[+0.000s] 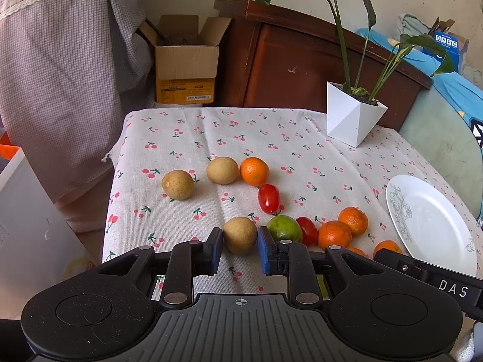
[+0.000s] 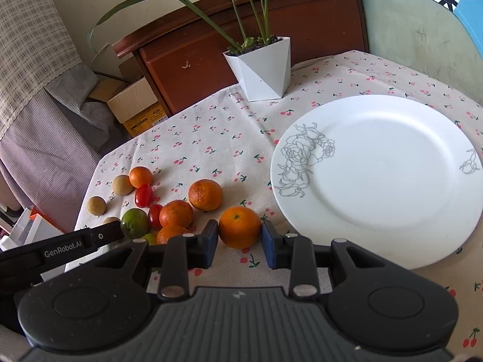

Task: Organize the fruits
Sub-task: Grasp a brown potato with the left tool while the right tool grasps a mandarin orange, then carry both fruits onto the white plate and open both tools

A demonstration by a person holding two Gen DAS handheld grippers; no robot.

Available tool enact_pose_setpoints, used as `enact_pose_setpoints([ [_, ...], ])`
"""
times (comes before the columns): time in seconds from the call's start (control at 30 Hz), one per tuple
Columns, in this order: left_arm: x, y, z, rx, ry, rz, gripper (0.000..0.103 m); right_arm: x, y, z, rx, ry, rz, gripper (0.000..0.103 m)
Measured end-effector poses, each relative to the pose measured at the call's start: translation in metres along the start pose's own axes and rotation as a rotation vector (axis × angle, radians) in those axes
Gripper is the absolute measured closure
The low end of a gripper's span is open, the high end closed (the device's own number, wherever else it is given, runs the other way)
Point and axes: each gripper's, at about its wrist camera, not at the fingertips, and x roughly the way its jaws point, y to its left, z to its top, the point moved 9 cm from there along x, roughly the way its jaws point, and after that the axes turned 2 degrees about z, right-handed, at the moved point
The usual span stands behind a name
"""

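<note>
Tan fruit [image 1: 240,235] between left hand-held gripper [image 1: 240,242] pads, touching.

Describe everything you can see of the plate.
The plate is round, white and glossy, like glazed ceramic, with grey line-drawn roses on its left rim and a smaller sprig on the right. It lies flat on the cherry-print cloth, nothing on it, right of the fruit. The right gripper, around an orange, sits just beside its near-left edge.

Five oranges [image 2: 239,227], three longans [image 1: 177,184], two tomatoes [image 1: 268,198], one plate [image 2: 377,178]
</note>
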Motion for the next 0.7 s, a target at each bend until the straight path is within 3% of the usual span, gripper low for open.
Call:
enact_pose_setpoints([
  [0.4,-0.022,-0.009,0.015,-0.003,-0.062,-0.013,0.080,-0.011,0.001,0.007,0.008,-0.028,0.007,0.072],
  [0.7,-0.035,-0.046,0.018,0.032,-0.062,-0.105,0.080,-0.031,-0.017,0.018,0.048,-0.073,-0.004,0.072],
])
